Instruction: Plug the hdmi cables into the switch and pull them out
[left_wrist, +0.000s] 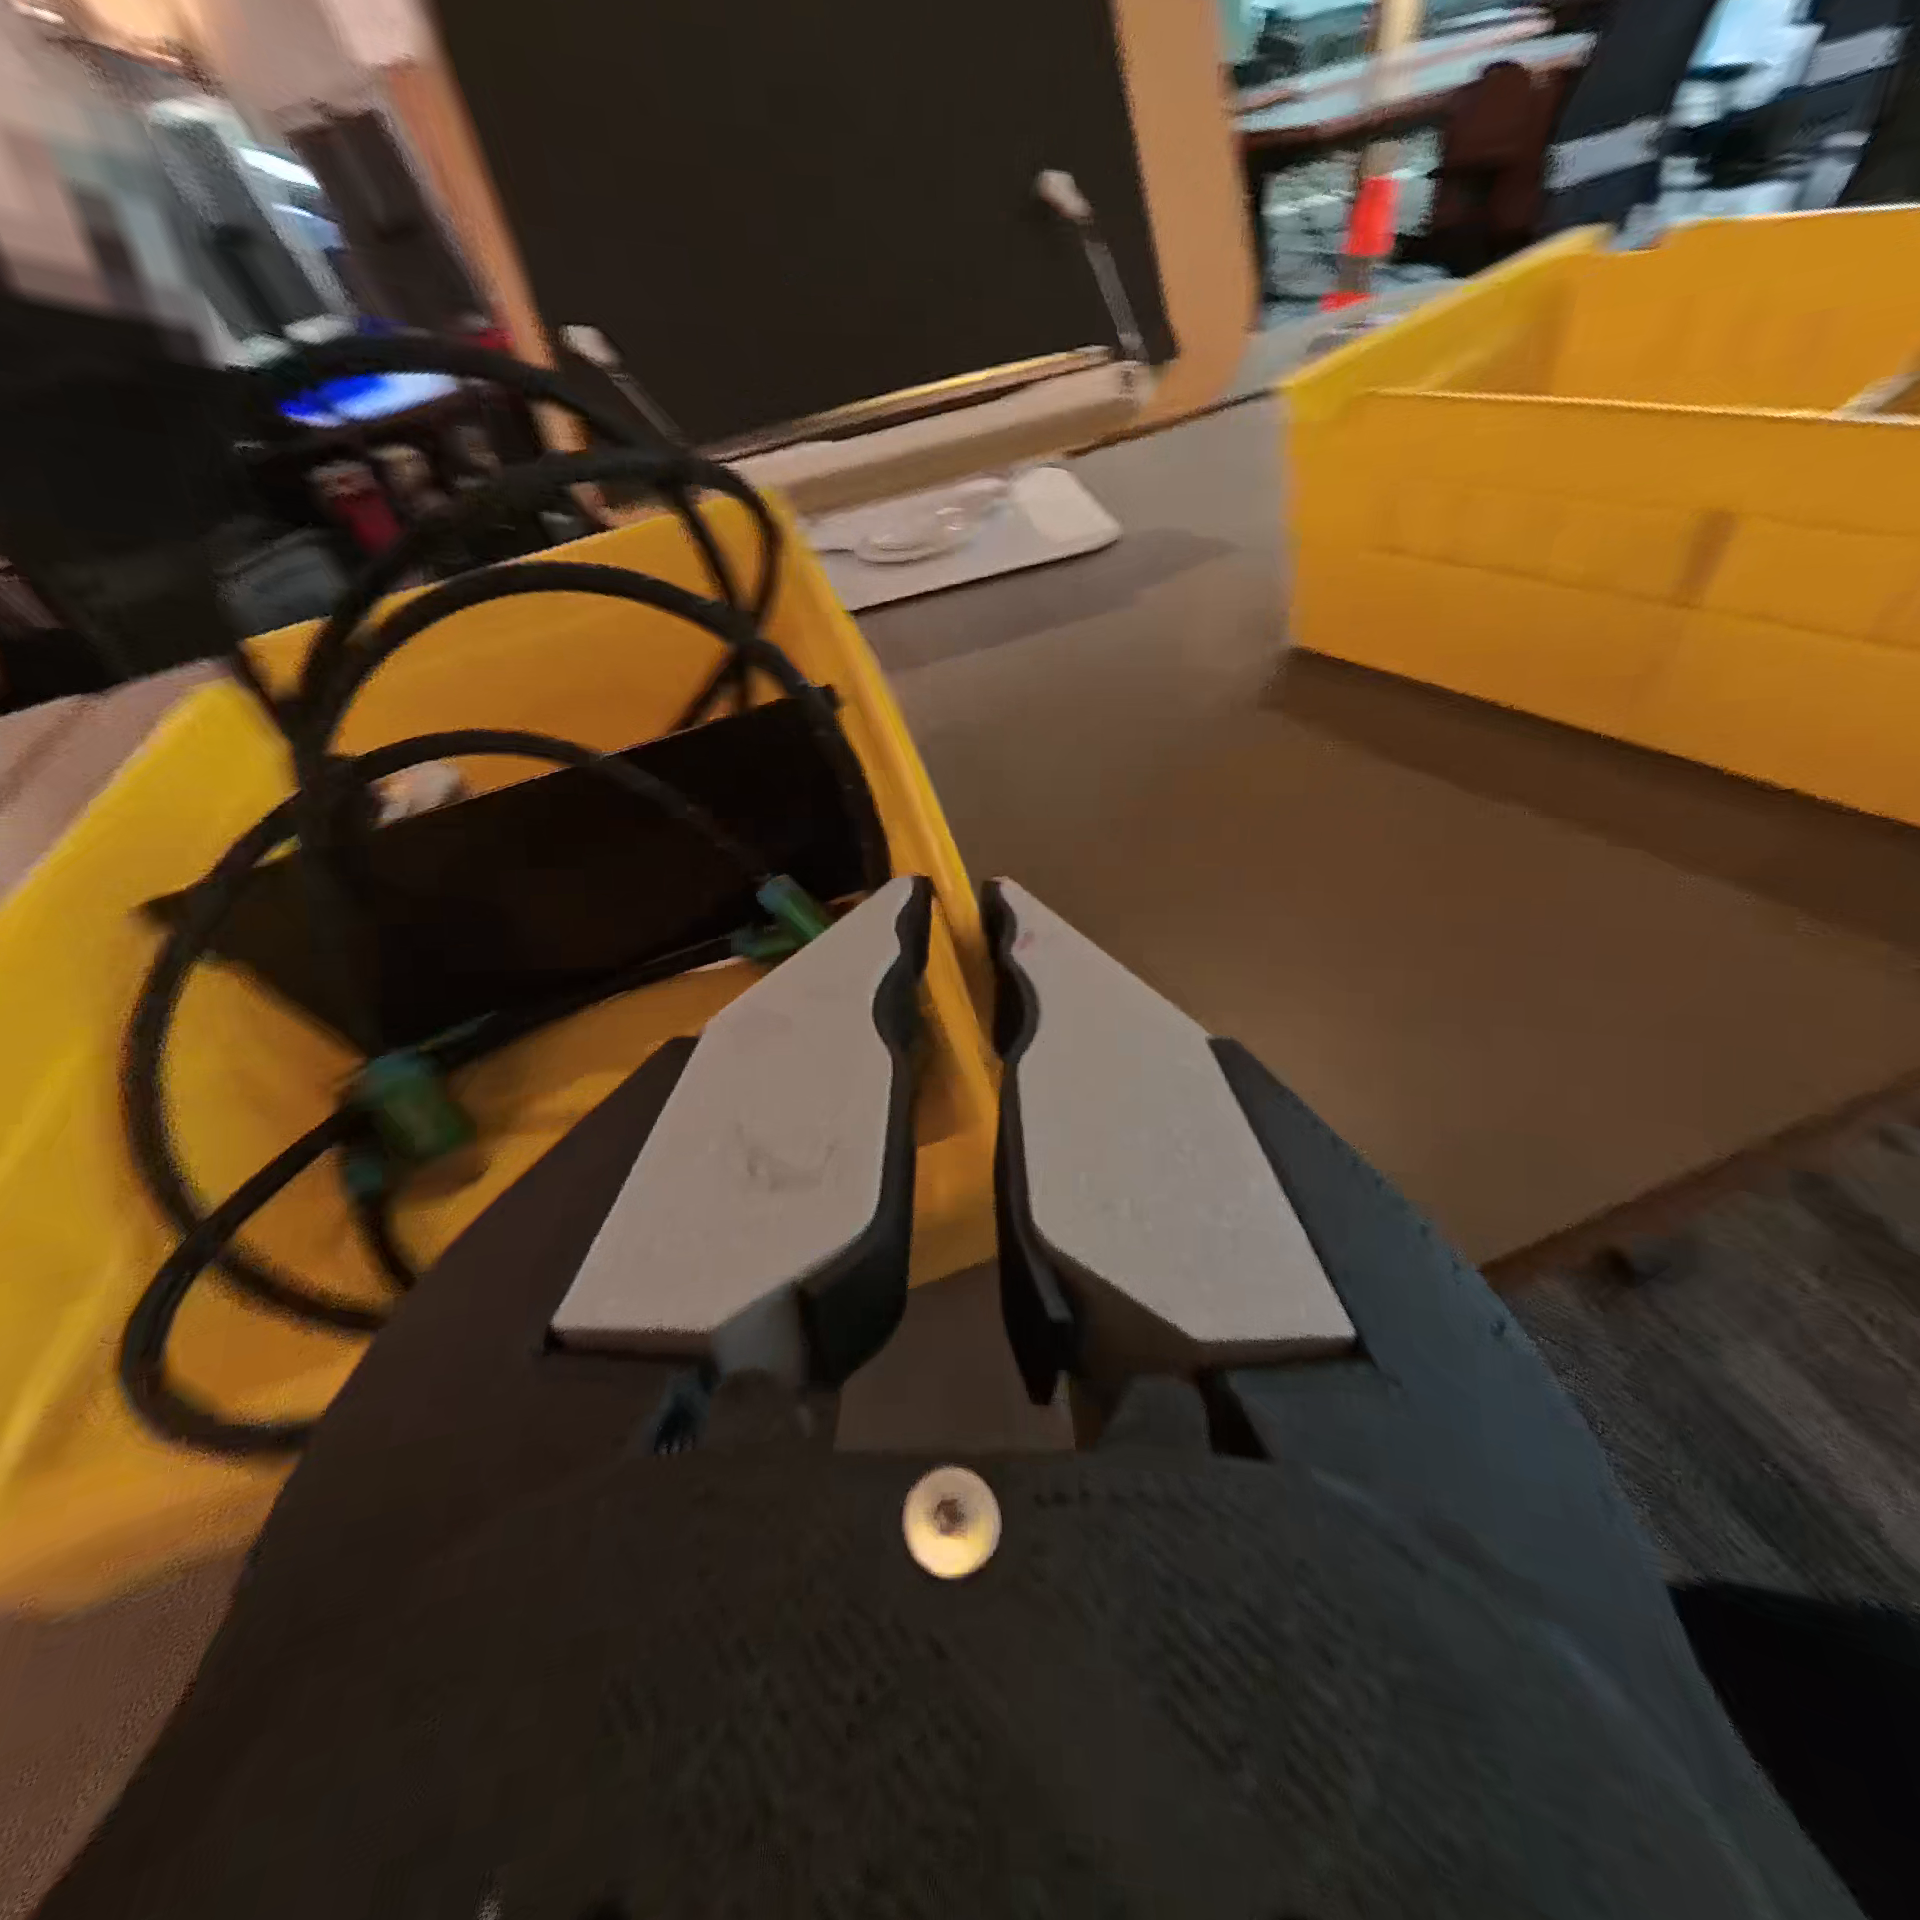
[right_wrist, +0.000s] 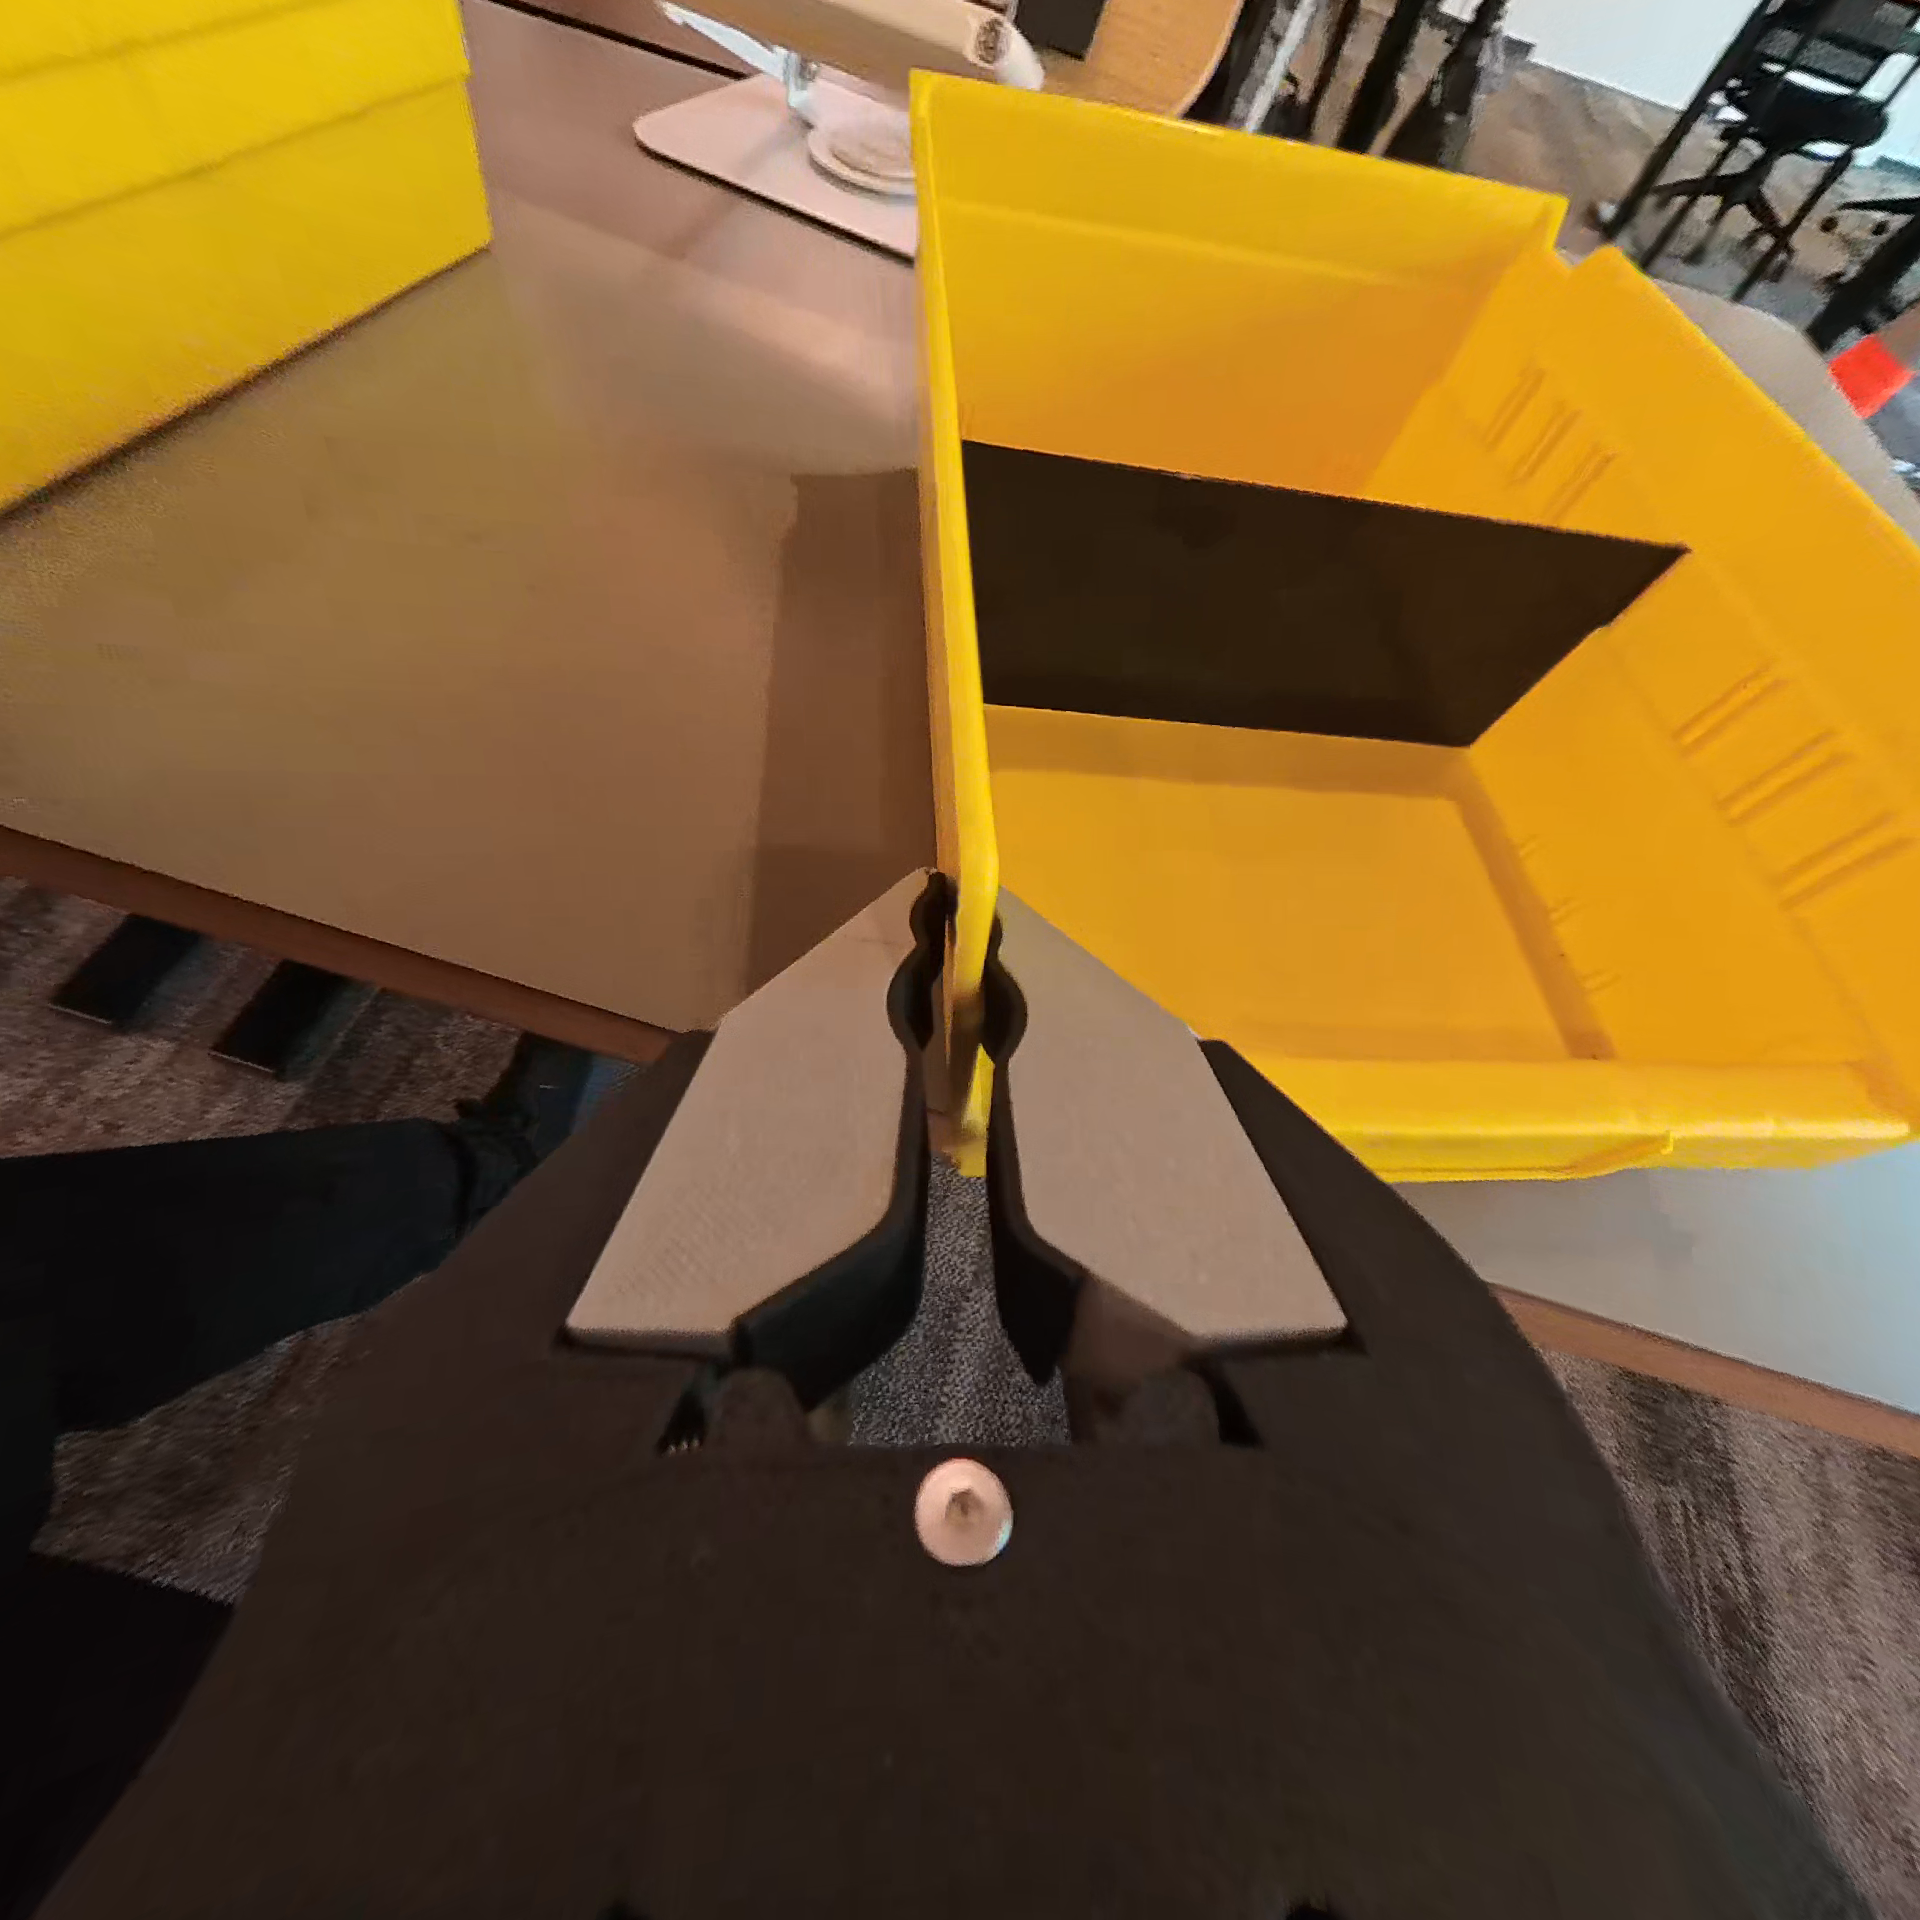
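While bins (right_wrist: 1226, 312) crowd brown table (right_wrist: 416, 623) (carpeted room)

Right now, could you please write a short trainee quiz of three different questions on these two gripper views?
1. True or false: the right gripper is clamped on the wall of the empty yellow bin.
2. Which bin holds the black cables? A) the cable bin at the left gripper; B) the empty bin.
3. Fill in: each bin has a ____ divider.

Key: 1 true; 2 A; 3 black.
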